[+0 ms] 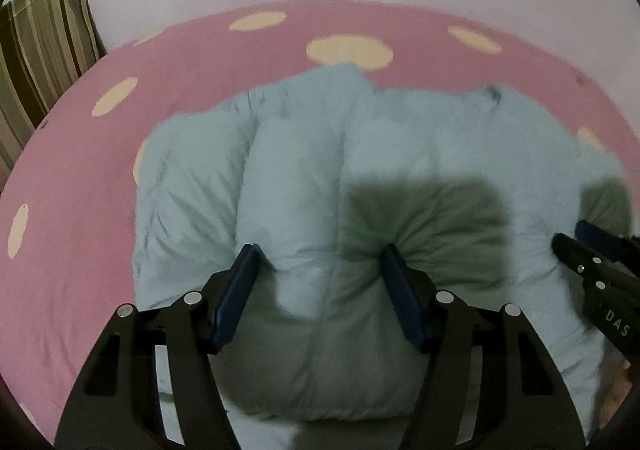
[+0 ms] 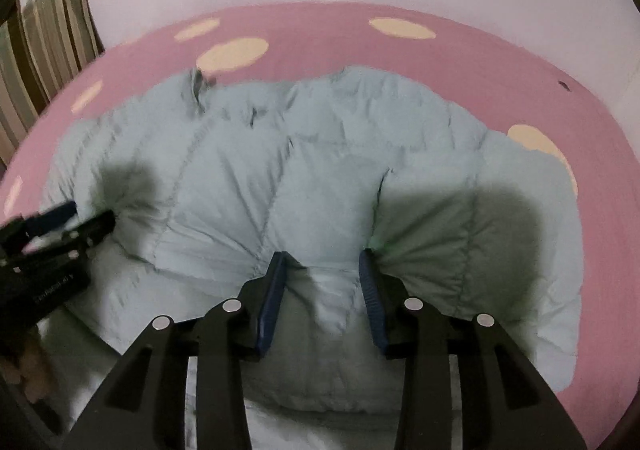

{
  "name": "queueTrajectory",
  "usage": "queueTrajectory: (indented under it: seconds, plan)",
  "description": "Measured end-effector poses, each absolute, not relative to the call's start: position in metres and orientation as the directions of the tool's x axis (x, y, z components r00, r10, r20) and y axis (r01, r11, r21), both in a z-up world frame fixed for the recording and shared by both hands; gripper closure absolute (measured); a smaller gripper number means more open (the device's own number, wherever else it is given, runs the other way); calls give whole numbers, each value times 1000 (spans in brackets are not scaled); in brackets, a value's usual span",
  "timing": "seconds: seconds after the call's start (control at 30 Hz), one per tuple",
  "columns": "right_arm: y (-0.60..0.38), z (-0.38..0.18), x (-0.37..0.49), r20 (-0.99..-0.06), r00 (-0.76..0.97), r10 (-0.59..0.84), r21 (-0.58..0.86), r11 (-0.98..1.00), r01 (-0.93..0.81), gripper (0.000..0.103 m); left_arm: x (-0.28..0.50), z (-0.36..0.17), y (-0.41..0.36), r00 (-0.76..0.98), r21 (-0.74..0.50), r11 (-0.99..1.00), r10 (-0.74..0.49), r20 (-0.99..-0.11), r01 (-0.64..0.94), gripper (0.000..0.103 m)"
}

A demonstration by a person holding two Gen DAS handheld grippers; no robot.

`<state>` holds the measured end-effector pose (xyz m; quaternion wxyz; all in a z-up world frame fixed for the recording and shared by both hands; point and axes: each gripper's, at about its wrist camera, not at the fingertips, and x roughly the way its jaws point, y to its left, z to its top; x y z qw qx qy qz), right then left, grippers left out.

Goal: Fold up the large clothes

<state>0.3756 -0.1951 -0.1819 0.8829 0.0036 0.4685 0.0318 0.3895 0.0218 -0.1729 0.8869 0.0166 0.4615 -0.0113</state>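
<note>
A pale blue puffy quilted jacket (image 1: 304,153) lies spread on a pink bed sheet (image 1: 72,177) with cream spots. My left gripper (image 1: 320,254) has a thick fold of the jacket's near edge bunched between its blue pads, the fabric puckering at both. My right gripper (image 2: 324,260) grips another bunch of the near edge of the same jacket (image 2: 248,153) the same way. The right gripper also shows at the right edge of the left wrist view (image 1: 584,242). The left gripper shows at the left edge of the right wrist view (image 2: 72,221).
The pink sheet (image 2: 440,57) extends beyond the jacket to a pale wall. A striped brown and green curtain (image 1: 44,41) hangs at the far left, also in the right wrist view (image 2: 48,37). White fabric lies under the jacket's near edge.
</note>
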Motion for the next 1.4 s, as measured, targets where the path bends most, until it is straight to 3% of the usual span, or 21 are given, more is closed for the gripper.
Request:
queueTrajectory:
  seconds: [0.13,0.3,0.43,0.5,0.67,0.7,0.83,1.17,1.4]
  plan:
    - [-192,-166,390,-797,602,50,27,999,-47,64,404,-160,26,620,-3,1000,-2,-784,0,37]
    - [-188,-194,417,-827,561,13,-4,1000,-30,57,436,-195,24,523,39,999,34,-852,-1,34]
    - [-184,-212,421,-838,546,-2,-31,999,-43,57,435,-208,16,531,86,996,53,-846,38,34]
    - [-187,-202,417,-830,557,17,-12,999,-47,57,430,-199,23,542,53,998,22,-840,41,34]
    - [-217,-172,362,-813,580,58,40,998,-44,53,382,-174,62,561,-34,999,-42,-827,25,34]
    - [-225,-168,347,-810,585,52,38,999,-37,48,367,-171,72,567,-34,999,-37,-823,16,34]
    - [-262,-164,284,-815,579,30,44,999,11,47,309,-169,107,566,-8,1000,7,-824,-24,33]
    - [-330,-193,142,-848,530,24,110,985,132,43,167,-183,179,497,-61,994,-6,-868,-94,30]
    - [-343,-205,115,-846,531,52,157,976,154,43,136,-190,184,486,-88,993,-37,-873,-82,30]
